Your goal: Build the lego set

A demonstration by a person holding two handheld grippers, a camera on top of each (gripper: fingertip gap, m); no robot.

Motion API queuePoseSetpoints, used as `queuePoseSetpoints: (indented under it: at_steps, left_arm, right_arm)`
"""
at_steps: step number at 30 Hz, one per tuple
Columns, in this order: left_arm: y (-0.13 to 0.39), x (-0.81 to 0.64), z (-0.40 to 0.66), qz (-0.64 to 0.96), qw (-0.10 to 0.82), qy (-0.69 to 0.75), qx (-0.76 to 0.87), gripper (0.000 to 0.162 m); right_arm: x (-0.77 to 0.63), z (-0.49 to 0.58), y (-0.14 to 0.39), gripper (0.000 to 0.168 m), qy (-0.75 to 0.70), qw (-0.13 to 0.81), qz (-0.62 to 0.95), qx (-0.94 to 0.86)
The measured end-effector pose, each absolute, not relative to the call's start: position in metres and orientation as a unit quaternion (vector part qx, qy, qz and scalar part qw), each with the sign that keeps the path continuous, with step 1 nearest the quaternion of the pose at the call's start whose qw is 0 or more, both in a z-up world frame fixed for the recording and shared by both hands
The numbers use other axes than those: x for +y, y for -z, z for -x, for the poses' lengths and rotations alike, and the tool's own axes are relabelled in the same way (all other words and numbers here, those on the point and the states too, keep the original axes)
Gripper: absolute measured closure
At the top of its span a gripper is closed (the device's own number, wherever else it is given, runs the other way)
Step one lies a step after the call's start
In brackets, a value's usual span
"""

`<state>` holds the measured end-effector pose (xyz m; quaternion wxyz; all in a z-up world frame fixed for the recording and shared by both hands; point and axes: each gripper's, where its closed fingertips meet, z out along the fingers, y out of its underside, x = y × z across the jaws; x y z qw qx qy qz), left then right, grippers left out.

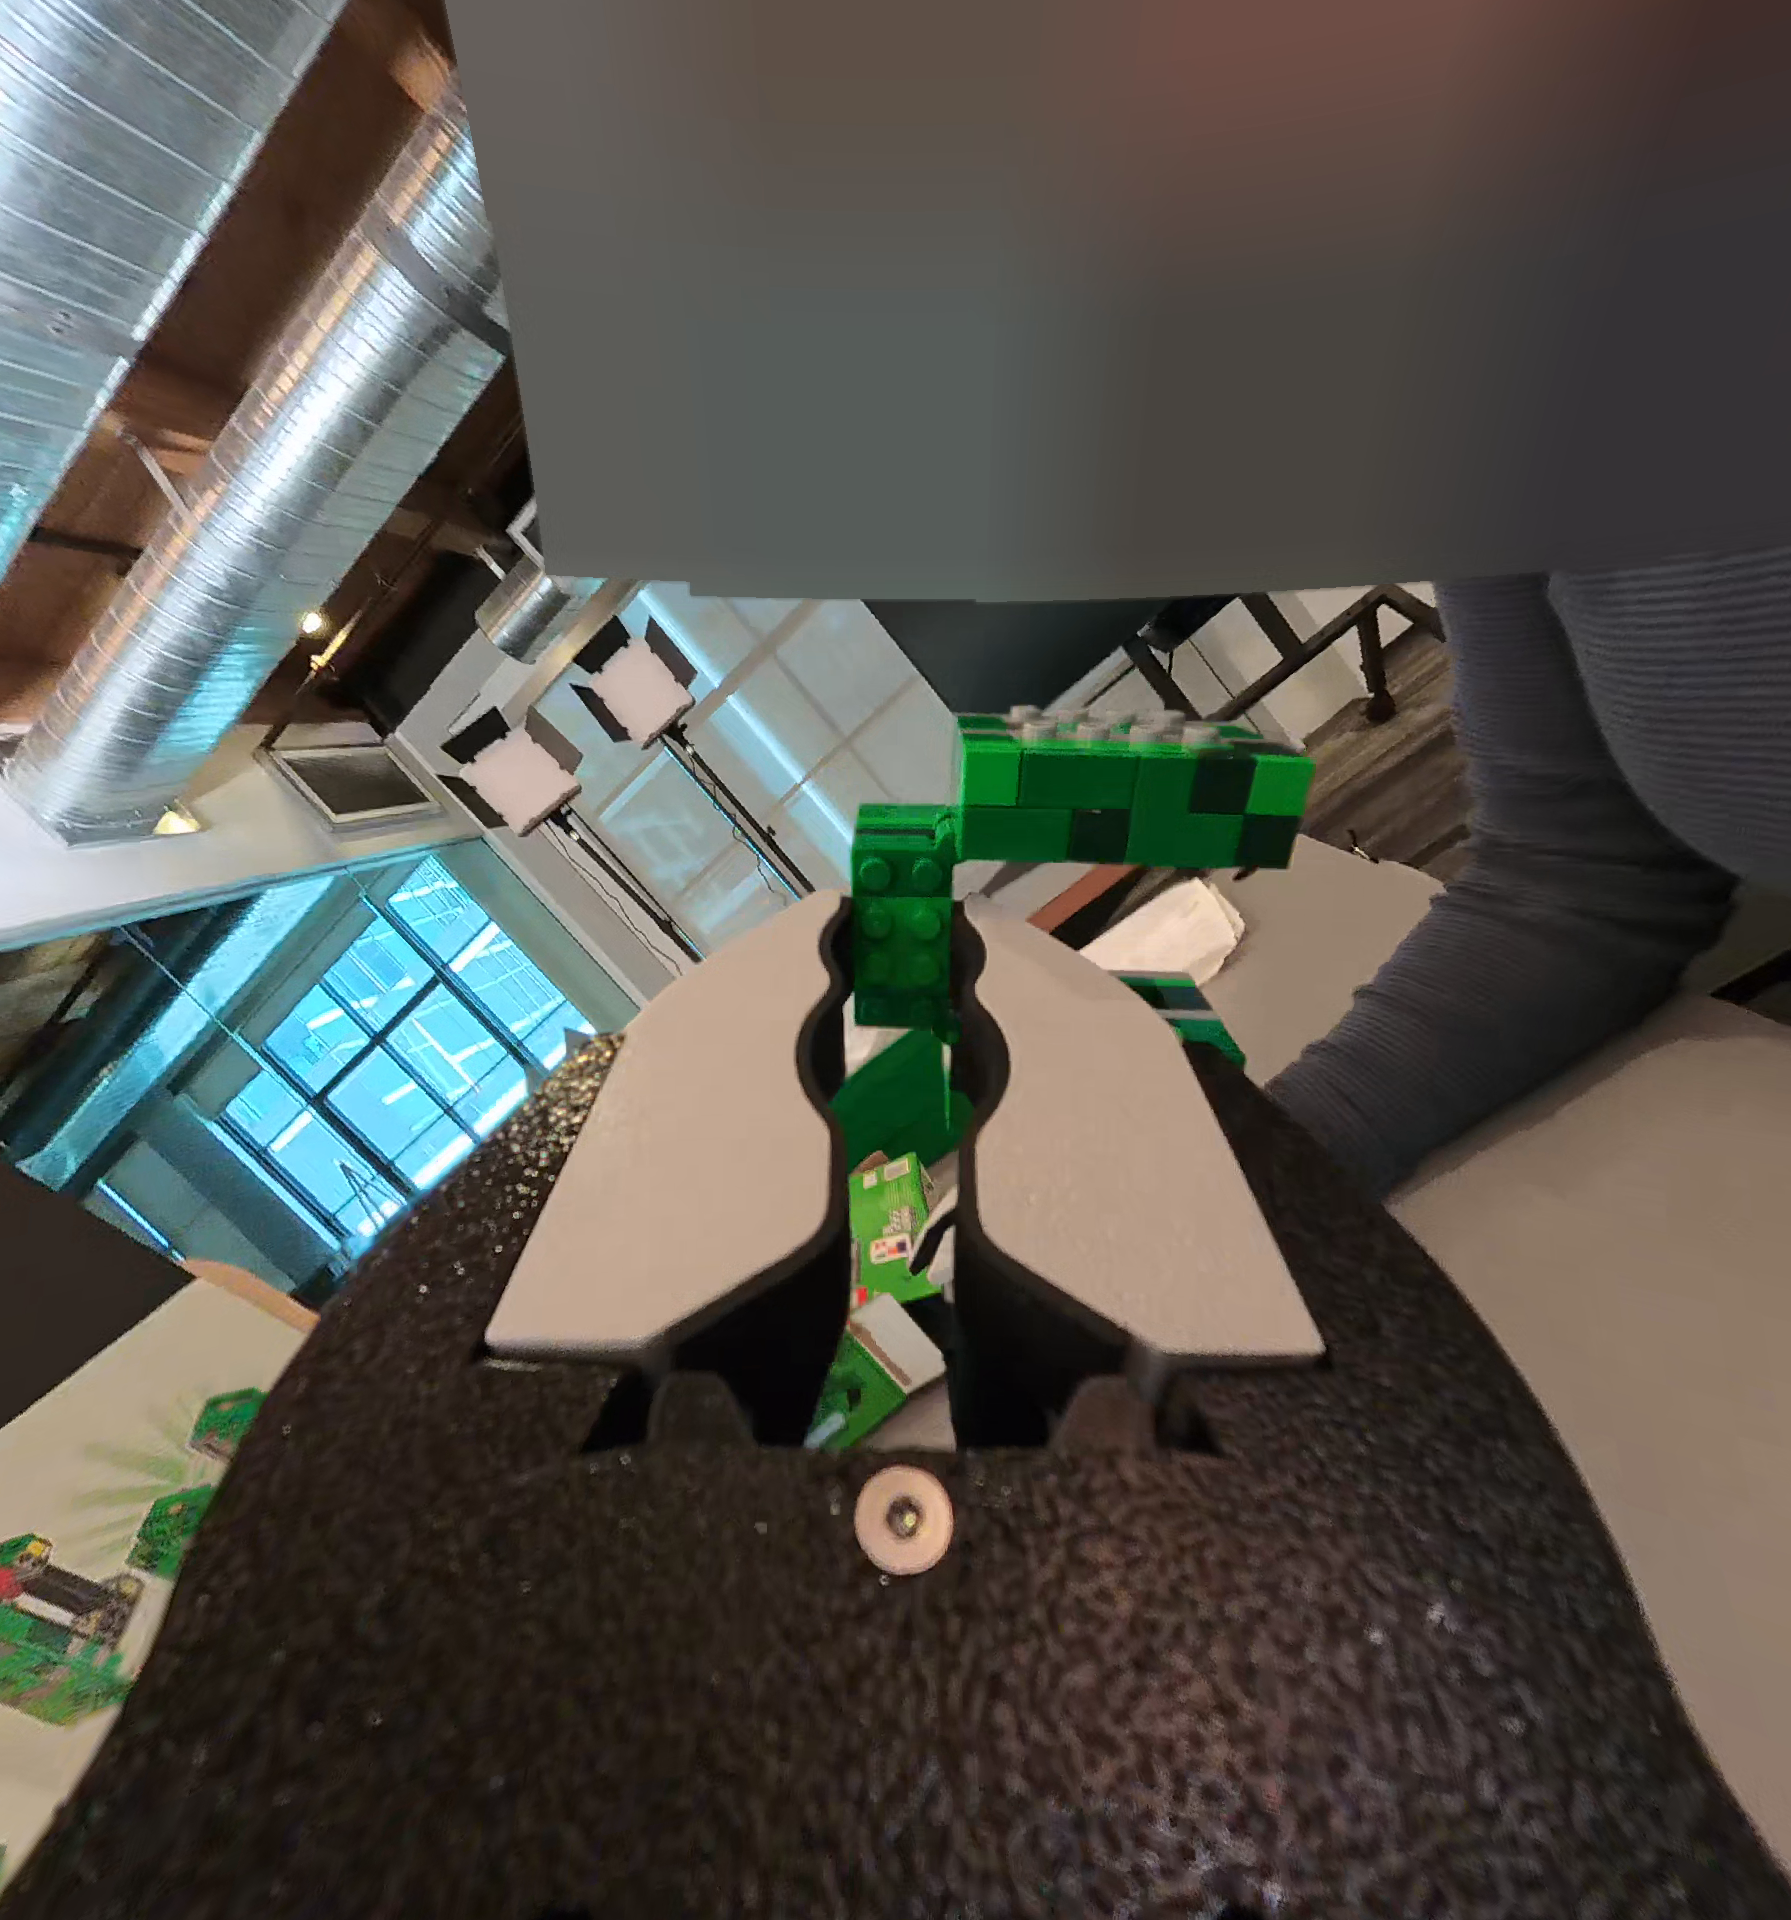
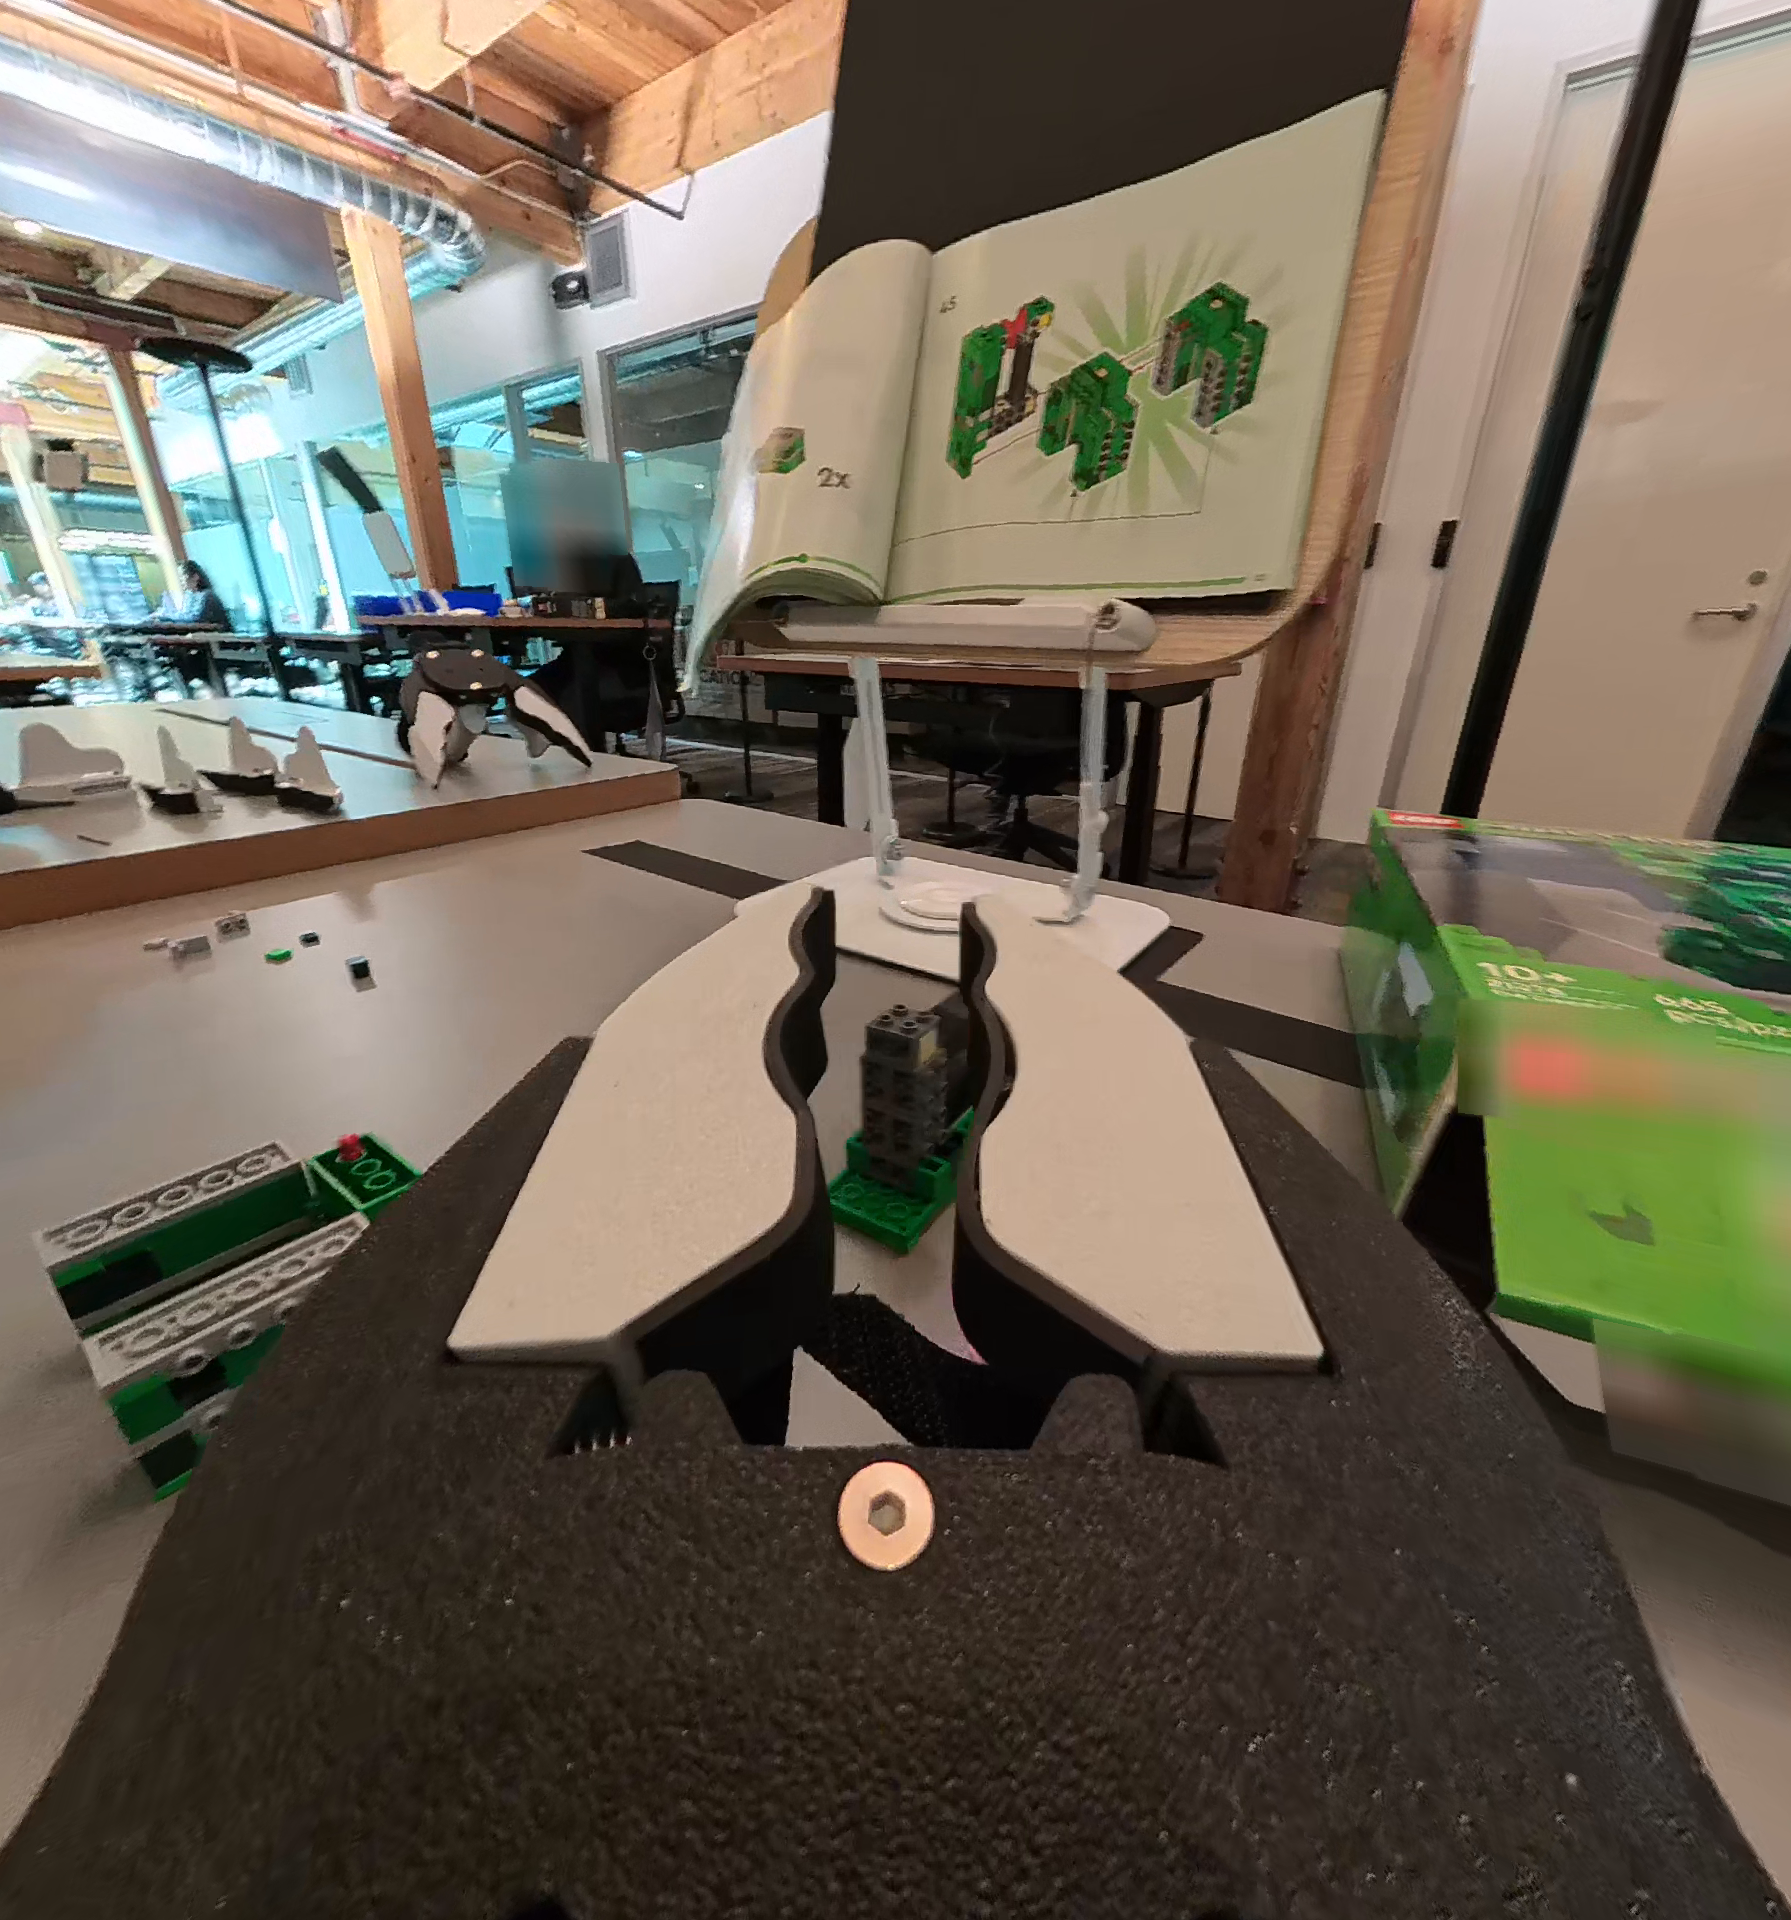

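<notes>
The left fingers (image 1: 903, 961) pinched the narrow green stem of a lego piece (image 1: 1078, 810), held in the air with its blocky green and dark-green head jutting out beyond and to the right of the tips. That head looked heavy for so slim a grip, so the likely fault was the piece pivoting or its stem snapping off at the joint if the fingers squeezed harder or swung fast. The right fingers (image 2: 896, 940) stood spread with nothing between them, low over the bench (image 2: 247, 1049); a small grey tower (image 2: 901, 1091) on a green plate sat on the bench in the gap between them, not touched as far as could be seen. Closing off-centre could tip that tower or push it along the bench. To the left of the right fingers lay a green and grey subassembly (image 2: 195, 1268), with loose bits (image 2: 247, 940) farther off. To their right stood the green box (image 2: 1618, 1060), and ahead of the tips the open manual (image 2: 1078, 416) rested on its stand.
</notes>
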<state>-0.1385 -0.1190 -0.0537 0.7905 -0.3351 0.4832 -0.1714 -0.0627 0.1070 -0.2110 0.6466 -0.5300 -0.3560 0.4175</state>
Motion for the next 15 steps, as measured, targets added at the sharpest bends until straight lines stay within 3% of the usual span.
queuePoseSetpoints:
  at_steps: [4,10,12,15]
  left_arm:
    - [0.059,-0.117,0.141,0.35,0.781,0.178,0.485,0.146]
    - [0.063,-0.122,0.155,0.36,0.774,0.195,0.484,0.146]
    - [0.063,-0.126,0.16,0.356,0.776,0.204,0.48,0.146]
    - [0.06,-0.13,0.168,0.344,0.785,0.212,0.47,0.146]
  right_arm:
    - [0.078,0.08,0.221,0.146,-0.444,0.587,0.506,-0.45]
    - [0.025,0.083,0.262,0.146,-0.448,0.391,0.493,-0.635]
    - [0.009,0.082,0.274,0.13,-0.454,0.314,0.504,-0.664]
    - [-0.006,0.086,0.291,0.097,-0.42,0.288,0.5,-0.701]
